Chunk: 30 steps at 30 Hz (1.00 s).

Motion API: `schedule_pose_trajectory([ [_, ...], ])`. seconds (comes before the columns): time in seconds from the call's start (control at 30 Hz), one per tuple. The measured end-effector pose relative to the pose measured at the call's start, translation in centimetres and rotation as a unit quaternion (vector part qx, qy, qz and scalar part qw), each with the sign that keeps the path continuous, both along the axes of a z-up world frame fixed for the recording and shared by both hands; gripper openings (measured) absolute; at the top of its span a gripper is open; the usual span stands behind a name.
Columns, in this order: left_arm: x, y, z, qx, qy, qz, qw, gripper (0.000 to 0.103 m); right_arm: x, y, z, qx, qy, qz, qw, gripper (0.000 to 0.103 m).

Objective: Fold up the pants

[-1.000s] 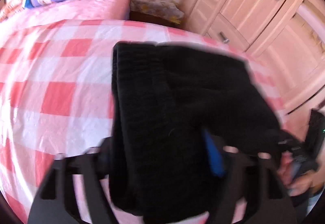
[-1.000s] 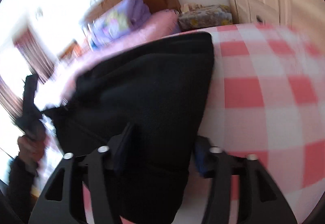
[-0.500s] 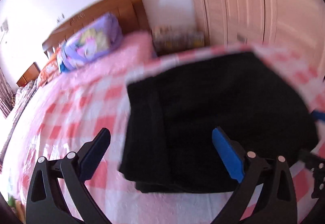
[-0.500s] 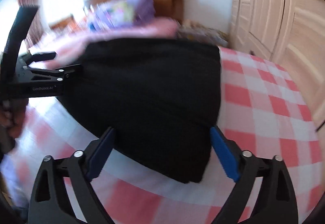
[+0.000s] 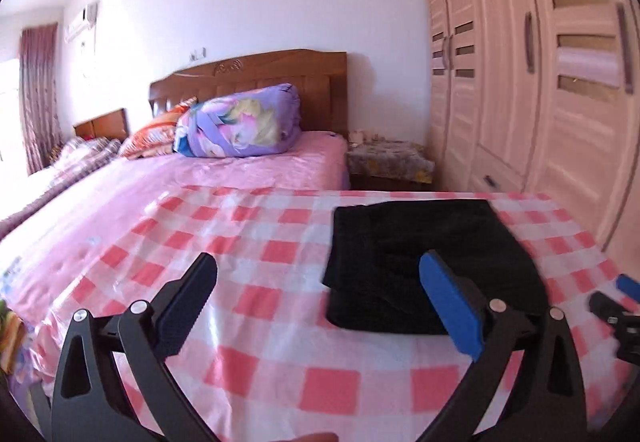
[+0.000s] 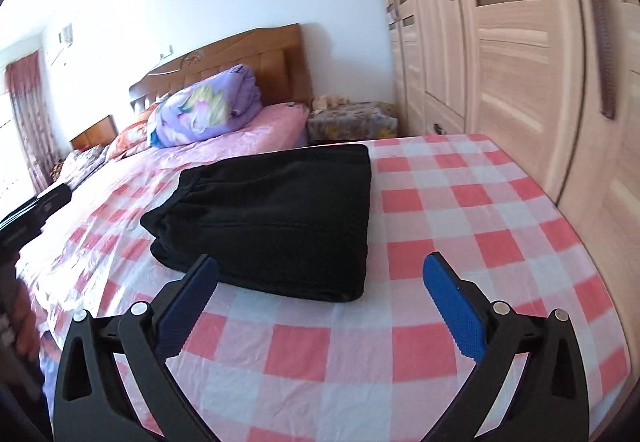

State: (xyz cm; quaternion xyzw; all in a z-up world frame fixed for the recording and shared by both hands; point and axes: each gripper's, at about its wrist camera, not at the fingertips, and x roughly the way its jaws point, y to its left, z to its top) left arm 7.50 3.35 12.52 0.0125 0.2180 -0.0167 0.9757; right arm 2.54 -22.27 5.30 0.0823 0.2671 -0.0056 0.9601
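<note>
The black fleece pants (image 6: 272,217), folded into a thick rectangular bundle, lie on the red-and-white checked sheet (image 6: 460,226) that covers the foot of the bed, near the edge facing the light wood wardrobe (image 6: 520,53).

Your right hand-held gripper (image 6: 320,296) has nothing between its blue pads; its jaws are opening and stand almost fully spread. The bundle lies ahead of it and slightly left of centre, with the near folded edge just beyond the left pad. In this view the long axis of the bundle runs away from you towards the wooden headboard (image 6: 224,57), and the gathered waistband faces left.

Your left hand-held gripper (image 5: 320,294) is spread wide and holds nothing. From it, the pants (image 5: 424,262) lie ahead and to the right, partly behind the right-hand blue pad; the sheet (image 5: 248,242) alone fills the space between the pads.

Judged from this layout, the fold appears complete. If a further adjustment is needed, your right hand-held gripper is better aligned with the near edge. The left one would first have to shift right.
</note>
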Motion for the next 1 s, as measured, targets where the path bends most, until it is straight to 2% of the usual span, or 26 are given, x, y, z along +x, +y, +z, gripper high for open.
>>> schedule_pose_trajectory([
  [0.07,-0.9,-0.7,0.0,0.007,0.011,-0.001,0.9999,0.102,-0.8,0.8,0.3,-0.003,-0.003,-0.007,1.0,0.099],
  [0.1,-1.5,-1.5,-0.2,0.031,0.02,0.007,0.9993,0.102,-1.0,1.1,0.2,-0.009,-0.003,-0.01,1.0,0.099],
  [0.17,-2.0,-2.6,-0.7,0.054,0.025,0.011,0.9982,0.102,-1.4,1.6,-0.5,-0.027,0.002,-0.022,0.999,0.099],
  [0.27,-2.1,-3.9,-2.6,0.067,0.037,0.022,0.9968,0.102,-1.5,1.8,-2.0,-0.034,0.025,-0.032,0.999,0.099],
  [0.33,-1.6,-4.7,-4.3,0.073,0.059,0.027,0.9952,0.102,-1.3,1.8,-3.2,-0.033,0.044,-0.035,0.998,0.099],
  [0.4,-1.2,-5.4,-6.0,0.067,0.094,0.014,0.9933,0.102,-1.1,1.7,-4.3,-0.035,0.059,-0.043,0.997,0.099],
  [0.5,-0.9,-5.8,-8.1,0.041,0.124,-0.013,0.9914,0.102,-0.7,1.8,-5.5,-0.035,0.073,-0.044,0.996,0.099],
  [0.77,-1.5,-6.8,-10.1,0.042,0.13,-0.05,0.9894,0.101,-0.4,2.6,-6.9,-0.049,0.083,-0.039,0.995,0.099],
  [1.0,-1.9,-6.9,-10.3,0.047,0.13,-0.052,0.9891,0.101,-0.6,3.1,-7.0,-0.053,0.085,-0.034,0.994,0.099],
])
